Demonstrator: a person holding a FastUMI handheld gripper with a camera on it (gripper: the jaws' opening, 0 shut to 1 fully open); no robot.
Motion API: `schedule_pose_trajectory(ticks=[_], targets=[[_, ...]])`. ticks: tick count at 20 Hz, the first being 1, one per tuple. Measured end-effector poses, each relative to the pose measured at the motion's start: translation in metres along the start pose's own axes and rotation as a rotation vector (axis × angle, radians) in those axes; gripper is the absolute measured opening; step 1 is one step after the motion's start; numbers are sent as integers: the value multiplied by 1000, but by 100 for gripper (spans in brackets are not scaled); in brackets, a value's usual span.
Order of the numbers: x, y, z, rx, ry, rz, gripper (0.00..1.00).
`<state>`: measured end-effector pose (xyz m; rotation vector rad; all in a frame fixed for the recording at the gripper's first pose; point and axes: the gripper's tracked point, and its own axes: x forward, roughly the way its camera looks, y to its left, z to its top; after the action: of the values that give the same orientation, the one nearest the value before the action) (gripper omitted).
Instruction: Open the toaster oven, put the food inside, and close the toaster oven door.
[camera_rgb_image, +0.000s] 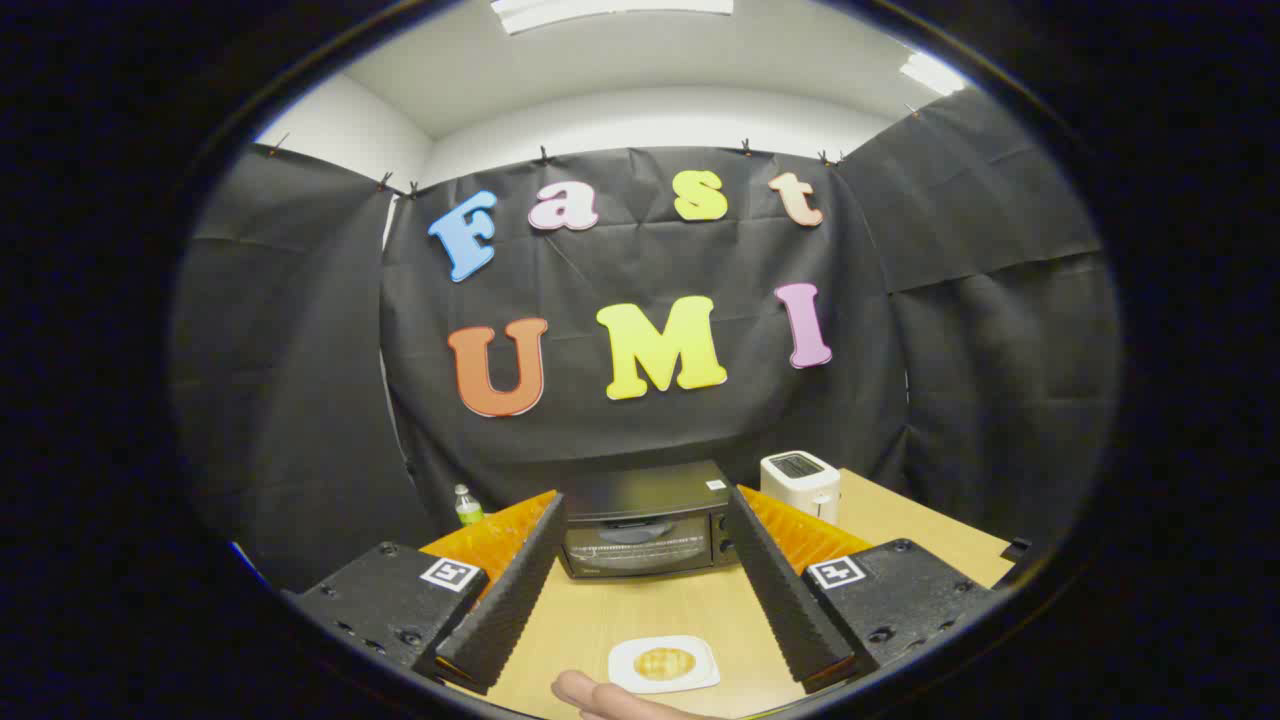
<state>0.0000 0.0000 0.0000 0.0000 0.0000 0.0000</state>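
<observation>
Gripper view, task status: not started. The toaster oven (645, 520) sits at lower centre of the frame, at the far side of the wooden table (640, 610) against the booth wall. Its glass door is upright and closed.

The food (664, 662), a round golden item, lies on a white plate (625, 668) at bottom centre, on the near part of the table and well short of the oven. A person's finger (590, 693) rests just beside the plate on its lower left.

The gripper (645, 520) has its fingers spread wide, holding nothing. The oven appears beyond and between the fingertips; the plate lies between the finger bases.

Also present: a white toaster (800, 482) to the right of the oven and a small bottle (467, 505) to its left.

Remaining steps, by judgement: open the door, transfer the food inside, close the door.
</observation>
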Motion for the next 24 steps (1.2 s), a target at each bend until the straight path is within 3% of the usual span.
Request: schedule_pose_trajectory(ticks=[17, 24], targets=[[10, 1, -17, -26, 23, 19, 100], [46, -9, -48, -36, 64, -11, 100]])
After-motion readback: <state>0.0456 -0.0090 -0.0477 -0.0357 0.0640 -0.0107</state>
